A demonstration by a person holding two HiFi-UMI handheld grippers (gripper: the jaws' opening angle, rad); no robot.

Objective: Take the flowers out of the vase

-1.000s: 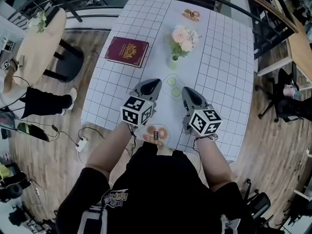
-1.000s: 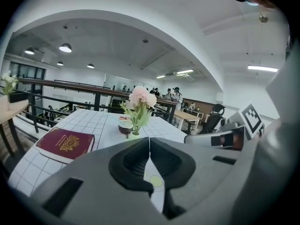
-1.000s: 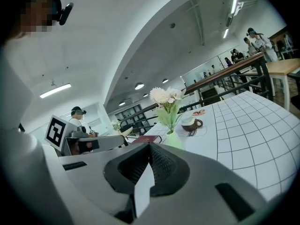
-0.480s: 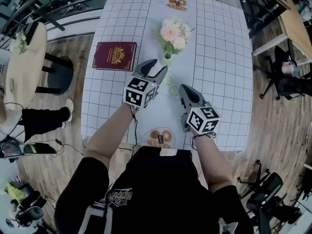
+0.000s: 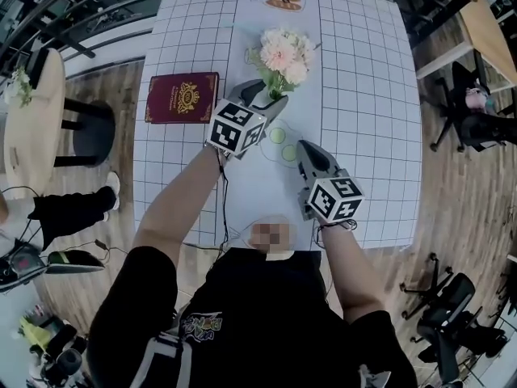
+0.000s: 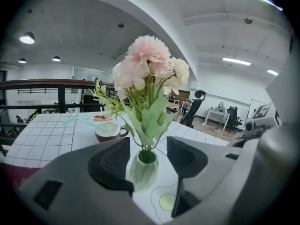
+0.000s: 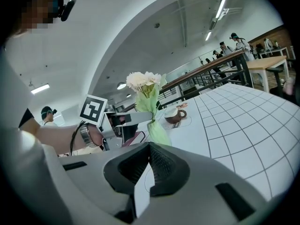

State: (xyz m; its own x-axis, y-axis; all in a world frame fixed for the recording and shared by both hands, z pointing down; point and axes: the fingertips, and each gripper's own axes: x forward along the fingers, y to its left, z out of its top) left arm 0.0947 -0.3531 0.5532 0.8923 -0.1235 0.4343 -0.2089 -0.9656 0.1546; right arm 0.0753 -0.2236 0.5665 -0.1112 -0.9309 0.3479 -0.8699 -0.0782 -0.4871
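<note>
Left arm extended forward. Left gripper [image 5: 267, 98] has just been opening its jaws; they stand wide apart on either side of the vase [image 6: 144, 173], pads not pressing it. Right arm bent, right gripper [image 5: 306, 149] held nearer the body, jaws together, nothing between them.

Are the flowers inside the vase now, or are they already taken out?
Inside. In the left gripper view the stems of the flowers go down into the mouth of the upright vase on the table.

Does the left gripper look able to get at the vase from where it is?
Probably yes: the left gripper has just been opening its jaws, which flank the vase without touching; nothing blocks them.
</note>
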